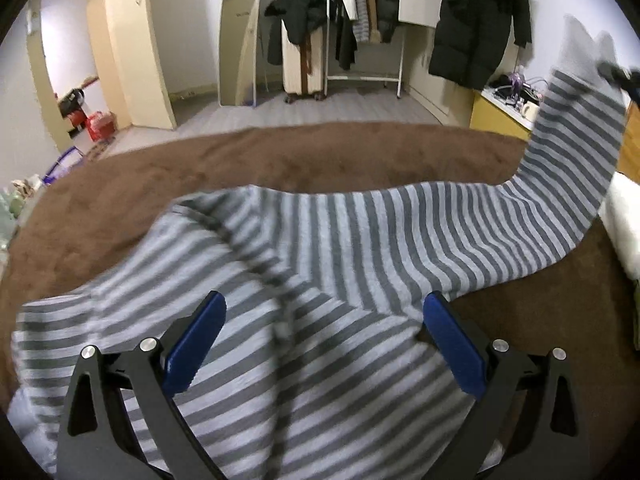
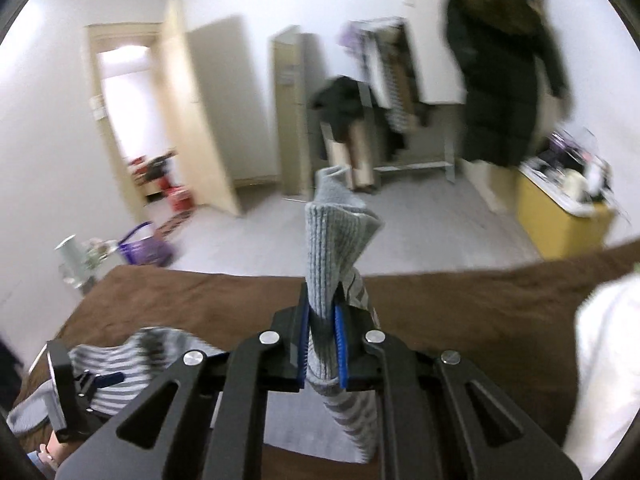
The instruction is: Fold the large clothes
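Note:
A grey-and-white striped sweater (image 1: 320, 248) lies on a brown bed cover (image 1: 280, 152). My left gripper (image 1: 324, 304) is open just above the sweater's body, its blue pads (image 1: 192, 344) spread wide and empty. The sweater's right sleeve (image 1: 572, 148) rises off the bed to the upper right. My right gripper (image 2: 322, 312) is shut on the sleeve's plain grey cuff (image 2: 336, 224) and holds it up in the air. The right gripper shows in the left wrist view (image 1: 618, 74) at the sleeve's end. The left gripper shows in the right wrist view (image 2: 80, 388) over the sweater (image 2: 152, 348).
A white pillow (image 2: 604, 360) lies at the bed's right side. Beyond the bed are a clothes rack (image 1: 360, 20), a suitcase with a black coat (image 1: 302, 56), a hanging black coat (image 1: 476, 28), a yellow cabinet (image 2: 560, 220) and an open door (image 2: 192, 120).

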